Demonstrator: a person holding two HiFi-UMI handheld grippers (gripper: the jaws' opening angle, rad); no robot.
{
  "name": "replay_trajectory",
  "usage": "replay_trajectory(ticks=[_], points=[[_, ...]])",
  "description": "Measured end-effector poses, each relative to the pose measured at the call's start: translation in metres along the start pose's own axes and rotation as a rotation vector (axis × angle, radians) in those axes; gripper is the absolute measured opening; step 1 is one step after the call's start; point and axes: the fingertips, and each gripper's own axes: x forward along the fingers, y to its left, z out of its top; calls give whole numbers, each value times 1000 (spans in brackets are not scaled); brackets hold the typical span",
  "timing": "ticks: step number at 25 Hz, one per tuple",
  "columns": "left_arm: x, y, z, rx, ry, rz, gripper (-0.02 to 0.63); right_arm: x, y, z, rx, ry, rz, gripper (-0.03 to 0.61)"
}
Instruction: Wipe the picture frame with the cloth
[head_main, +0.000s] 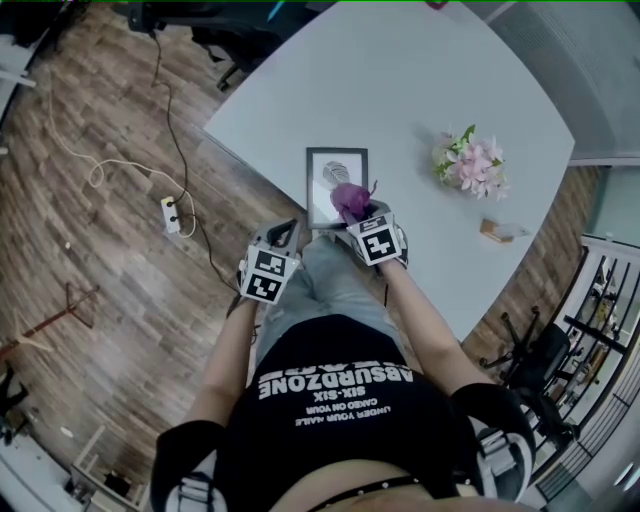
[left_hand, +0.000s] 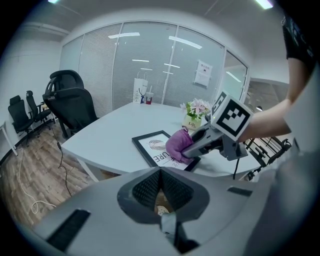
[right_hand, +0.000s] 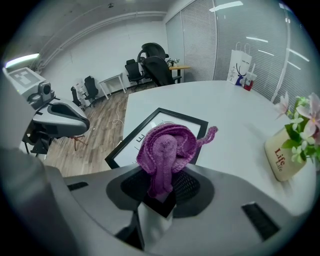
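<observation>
The right gripper (right_hand: 161, 186) pinches the cloth (right_hand: 167, 146), probably soft and light, by a fold over the picture frame (right_hand: 193, 120); the left gripper (left_hand: 160, 189) is closed, empty.

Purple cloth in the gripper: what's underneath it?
Under the cloth, held in the right gripper jaws, lies the black picture frame, flat on the table. Its white print shows beside the cloth; the part beneath is covered.
</observation>
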Motion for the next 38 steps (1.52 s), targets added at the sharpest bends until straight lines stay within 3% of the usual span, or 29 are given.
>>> replay_trajectory(ticks=[22, 38], points=[[-12, 30, -11, -67, -1, 60, 15, 24, 55, 34, -44, 0, 119, 124], [-10, 48, 3, -70, -10, 68, 15, 37, 40, 62, -12, -4, 102, 124]])
